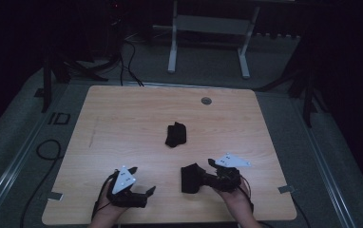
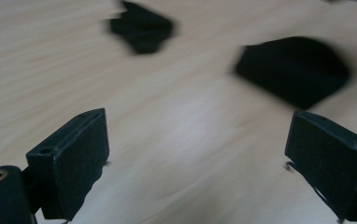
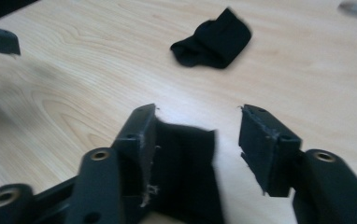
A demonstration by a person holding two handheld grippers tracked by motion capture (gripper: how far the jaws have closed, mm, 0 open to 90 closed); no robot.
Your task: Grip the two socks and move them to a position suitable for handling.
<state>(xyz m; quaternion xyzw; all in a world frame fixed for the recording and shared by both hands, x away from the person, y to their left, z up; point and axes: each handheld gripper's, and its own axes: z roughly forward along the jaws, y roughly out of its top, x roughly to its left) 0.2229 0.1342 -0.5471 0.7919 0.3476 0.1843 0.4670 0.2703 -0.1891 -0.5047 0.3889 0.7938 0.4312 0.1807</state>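
Two dark folded cloths on the wooden table [image 1: 122,109]: far cloth [image 1: 176,134] near the centre, likely set aside as done; near cloth [image 1: 192,178] toward five o'clock, lying flat as if just laid down. Right gripper [image 1: 206,176] at the near cloth's three-o'clock edge, jaws parted around halfway, cloth [image 3: 186,177] against the left pad, the other pad clear, so no pinch. Left gripper [image 1: 141,180] at seven o'clock, spread wide, empty, well apart from both cloths.
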